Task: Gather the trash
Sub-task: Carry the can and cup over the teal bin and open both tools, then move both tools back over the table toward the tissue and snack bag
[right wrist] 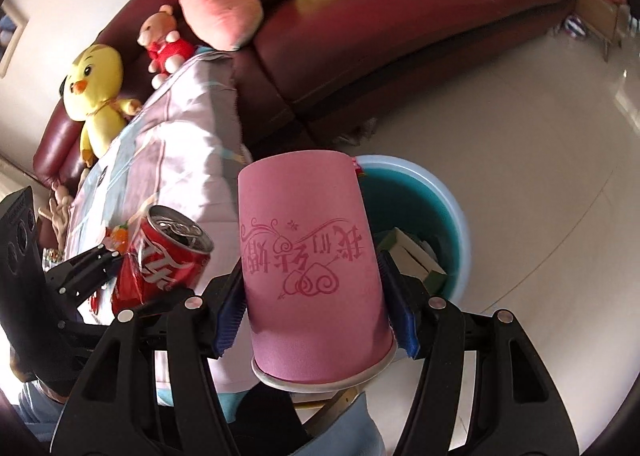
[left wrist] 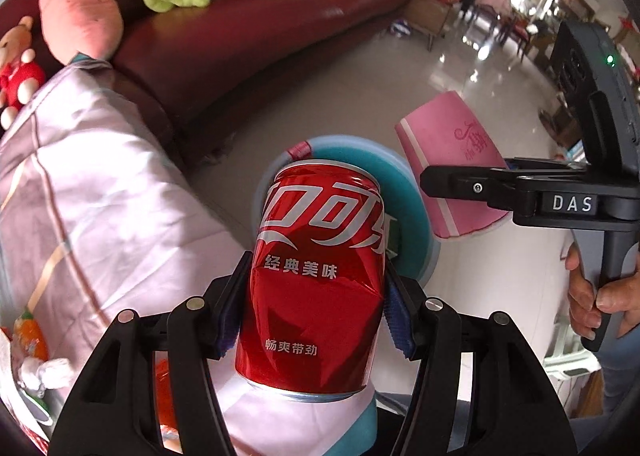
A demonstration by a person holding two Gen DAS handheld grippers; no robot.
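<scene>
my left gripper (left wrist: pixel 316 296) is clamped on a dented red cola can (left wrist: pixel 316 276), pads pressing its sides, the can's long axis running out along my fingers with its top pointing away. my right gripper (right wrist: pixel 316 296) is clenched on a pink paper cup (right wrist: pixel 312 256), held the same way with its rim toward me. the blue bin (right wrist: pixel 452 224) on the floor is my landmark: the cup's far end overlaps the bin's near-left rim, while the can sits further left of the bin, over the quilt (right wrist: pixel 176 144). so i judge the right hand is nearer the bin's mouth and should drop first. books or boxes already lie inside the bin.
</scene>
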